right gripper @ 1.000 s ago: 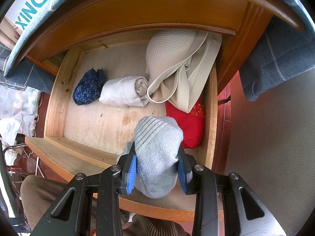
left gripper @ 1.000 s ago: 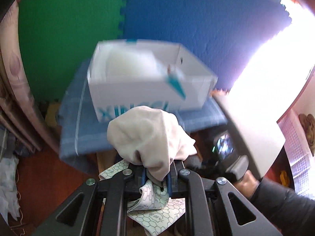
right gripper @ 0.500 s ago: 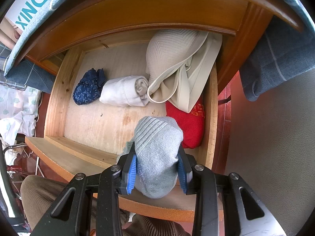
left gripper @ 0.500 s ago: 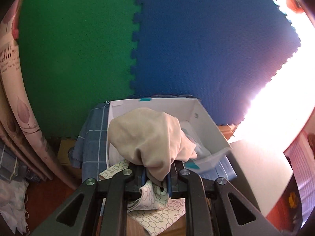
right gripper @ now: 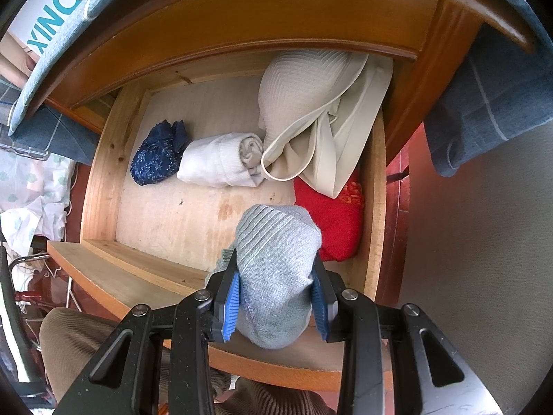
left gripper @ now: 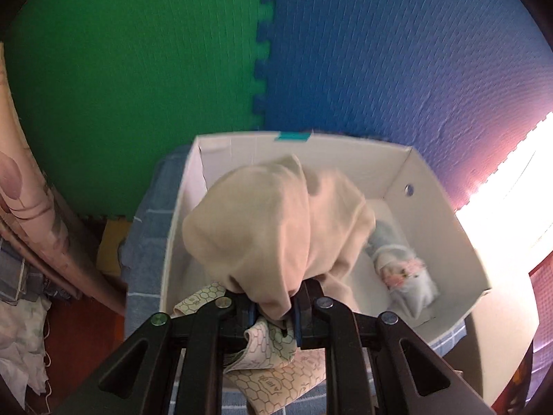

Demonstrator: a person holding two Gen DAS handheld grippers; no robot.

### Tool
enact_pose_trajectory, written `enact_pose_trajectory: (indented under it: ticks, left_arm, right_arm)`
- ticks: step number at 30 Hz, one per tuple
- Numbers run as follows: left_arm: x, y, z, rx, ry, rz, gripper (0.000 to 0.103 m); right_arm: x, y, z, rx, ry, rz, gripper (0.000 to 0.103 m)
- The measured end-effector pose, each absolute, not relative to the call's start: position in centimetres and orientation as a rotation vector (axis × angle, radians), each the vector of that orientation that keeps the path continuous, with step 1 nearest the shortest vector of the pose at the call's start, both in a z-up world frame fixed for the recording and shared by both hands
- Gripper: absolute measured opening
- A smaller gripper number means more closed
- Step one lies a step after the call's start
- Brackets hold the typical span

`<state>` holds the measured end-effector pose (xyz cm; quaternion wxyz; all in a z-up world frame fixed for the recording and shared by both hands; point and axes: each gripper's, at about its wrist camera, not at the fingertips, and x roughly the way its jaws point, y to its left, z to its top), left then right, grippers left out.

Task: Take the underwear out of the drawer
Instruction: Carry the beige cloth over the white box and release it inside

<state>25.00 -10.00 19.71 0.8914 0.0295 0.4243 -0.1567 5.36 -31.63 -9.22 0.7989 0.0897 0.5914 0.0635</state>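
My left gripper [left gripper: 274,311] is shut on a beige piece of underwear [left gripper: 276,228] with a honeycomb-printed edge, holding it over the open white cardboard box [left gripper: 446,207]. A small grey-and-pink garment [left gripper: 404,273] lies inside the box at the right. My right gripper [right gripper: 276,297] is shut on a rolled grey ribbed garment [right gripper: 276,269] above the front of the open wooden drawer [right gripper: 103,173]. In the drawer lie a dark blue bundle [right gripper: 155,155], a white roll [right gripper: 221,159], a large cream garment [right gripper: 318,110] and a red item [right gripper: 331,221].
Green and blue foam mats [left gripper: 172,69] cover the wall behind the box. The box stands on a blue checked cloth [left gripper: 145,235]. A patterned curtain [left gripper: 31,207] hangs at the left. A person's brown-trousered knee [right gripper: 69,346] is below the drawer front.
The left gripper has carried the beige underwear toward the white box, which now lies directly under it with its inside in view. The right gripper and its grey roll have stayed put.
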Motion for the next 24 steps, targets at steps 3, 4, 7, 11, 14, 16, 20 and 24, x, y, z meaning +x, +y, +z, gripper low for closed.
enact_pose_trajectory:
  ticks: [3, 4, 7, 11, 14, 16, 20, 24]
  left_arm:
    - [26.0, -10.1, 18.0, 0.059, 0.919, -0.302, 0.015]
    - [26.1, -10.1, 17.7, 0.055, 0.925, -0.298, 0.015]
    - [26.5, -9.7, 17.3, 0.032, 0.937, -0.298, 0.015]
    - [26.6, -9.2, 17.3, 0.027, 0.928, -0.279, 0.021]
    - [26.2, -9.2, 17.5, 0.045, 0.912, -0.259, 0.03]
    - [25.5, -9.6, 18.0, 0.081, 0.898, -0.242, 0.04]
    - [24.6, -10.3, 18.8, 0.148, 0.869, -0.236, 0.045]
    - [23.4, -10.2, 20.2, 0.159, 0.833, -0.242, 0.051]
  right_arm:
    - [5.4, -31.7, -9.2, 0.193, 1.269, 0.138, 0.032]
    - [5.4, -31.6, -9.2, 0.194, 1.27, 0.139, 0.032]
    - [5.4, -31.6, -9.2, 0.193, 1.269, 0.138, 0.032]
    - [5.4, -31.6, -9.2, 0.187, 1.273, 0.139, 0.032]
    - [5.4, -31.5, -9.2, 0.18, 1.272, 0.137, 0.032]
    - [5.4, -31.5, -9.1, 0.176, 1.27, 0.133, 0.032]
    - [5.4, -31.5, -9.2, 0.173, 1.271, 0.127, 0.032]
    - [5.5, -31.2, -9.2, 0.16, 1.272, 0.121, 0.032]
